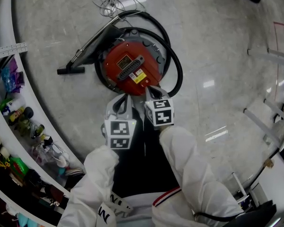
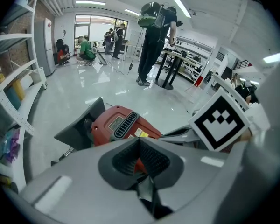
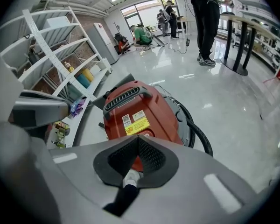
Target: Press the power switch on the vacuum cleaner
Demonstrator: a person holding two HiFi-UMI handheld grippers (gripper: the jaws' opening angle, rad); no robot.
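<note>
Grippers poised, jaws clenched on nothing: left gripper (image 1: 124, 99) and right gripper (image 1: 154, 90) hover by the red vacuum cleaner (image 1: 130, 69) at twelve o'clock, its power switch apparently not yet pressed.

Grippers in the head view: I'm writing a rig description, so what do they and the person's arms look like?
The left gripper and right gripper are grey, each carrying a white cube with black square markers. Their fingers are broad and grey, lined with dark ribbed pads. The sleeves are white.
</note>
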